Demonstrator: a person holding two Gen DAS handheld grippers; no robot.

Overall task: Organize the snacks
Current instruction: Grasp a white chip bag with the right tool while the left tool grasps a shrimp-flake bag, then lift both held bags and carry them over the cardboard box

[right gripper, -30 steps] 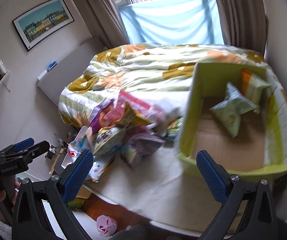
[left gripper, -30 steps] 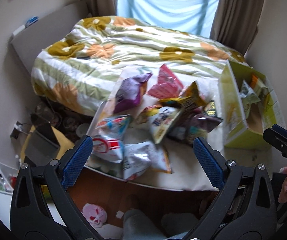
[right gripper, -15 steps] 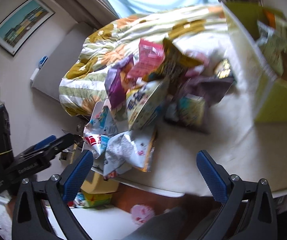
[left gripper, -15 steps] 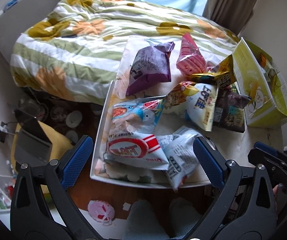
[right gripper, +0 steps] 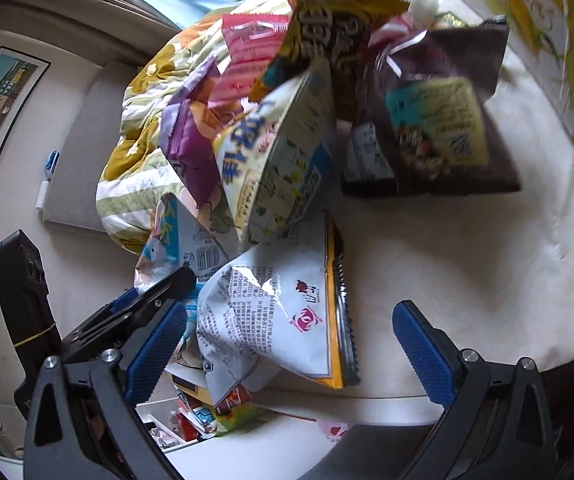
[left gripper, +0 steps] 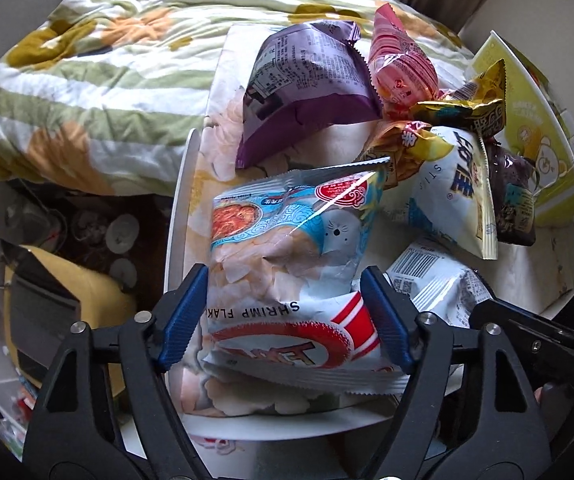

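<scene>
A: Start near. What is the left gripper (left gripper: pixel 287 316) doing?

B: Its jaws have just been closing, and the blue pads now sit against both sides of the shrimp flake bag (left gripper: pixel 291 320) at the front edge of the table (left gripper: pixel 547 280). I read that as a grip, though the bag is soft and puffy, so how firm the hold is I can't quite tell.

A: And the right gripper (right gripper: pixel 287 344)?

B: Jaws spread wide, nothing pinched. It hangs over the white foil bag (right gripper: pixel 275 320), which lies between the fingers without either pad pressing it.

A: Further back?

B: A heap: a bag with a seal picture (left gripper: pixel 287 228) lying partly on the shrimp flakes, a pale yellow bag (left gripper: pixel 451 196), a dark brown one (right gripper: pixel 435 128), then the purple bag (left gripper: pixel 307 80) and pink one (left gripper: pixel 403 64). Beyond those, at the far right, the yellow-green box (left gripper: pixel 535 140) where the snacks presumably go, with the flowered quilt (left gripper: pixel 87 60) behind it all.

A: What could go wrong?

B: The seal bag overlaps the gripped one, so lifting could drag it off the table's front edge. An air-filled bag may also slip from the pads, or its contents get crushed if squeezed harder. The two grippers are close, too, and could knock together.
</scene>
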